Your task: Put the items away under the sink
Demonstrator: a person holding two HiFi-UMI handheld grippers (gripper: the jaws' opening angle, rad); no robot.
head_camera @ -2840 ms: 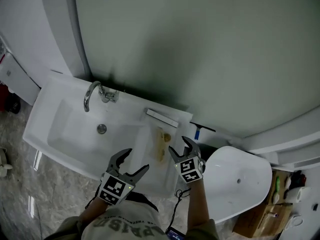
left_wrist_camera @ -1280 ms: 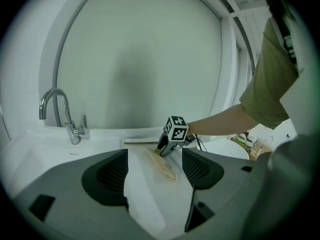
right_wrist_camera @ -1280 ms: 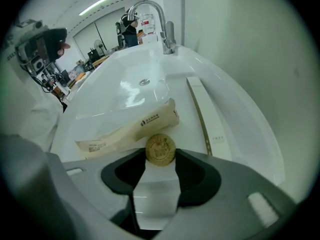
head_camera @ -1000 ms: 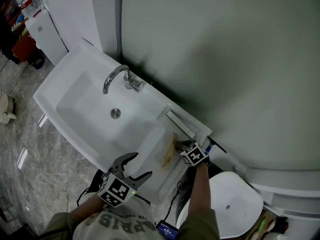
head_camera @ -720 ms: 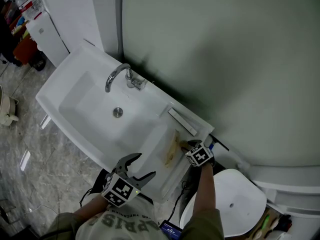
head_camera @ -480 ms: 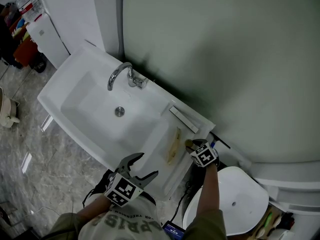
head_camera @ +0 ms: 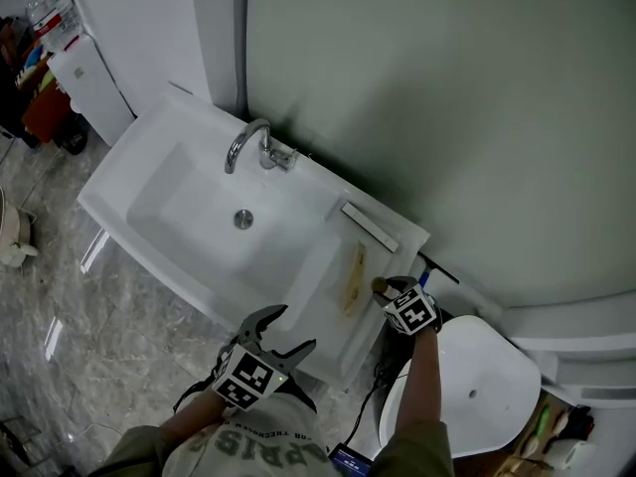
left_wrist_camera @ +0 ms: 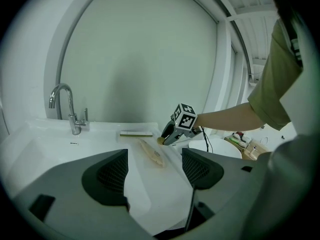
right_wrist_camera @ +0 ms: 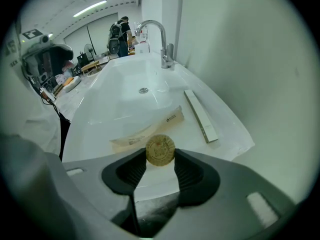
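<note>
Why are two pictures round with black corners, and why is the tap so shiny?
Left gripper view: the wide lens makes a round picture with black corners and bends the wall's edges. Right gripper view: the same round rim; the tan disc between the fingers looks sharp, the far room dim. Head view: the faucet glints, with a soft shadow on the wall behind it.

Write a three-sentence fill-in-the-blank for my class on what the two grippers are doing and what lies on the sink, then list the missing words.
1. The right gripper has its jaws ___ on a round tan disc.
2. The left gripper has its jaws ___, with nothing between them.
3. On the sink's ledge lie ___ items: a packet and a long box.

Missing words: shut; open; two.
</note>
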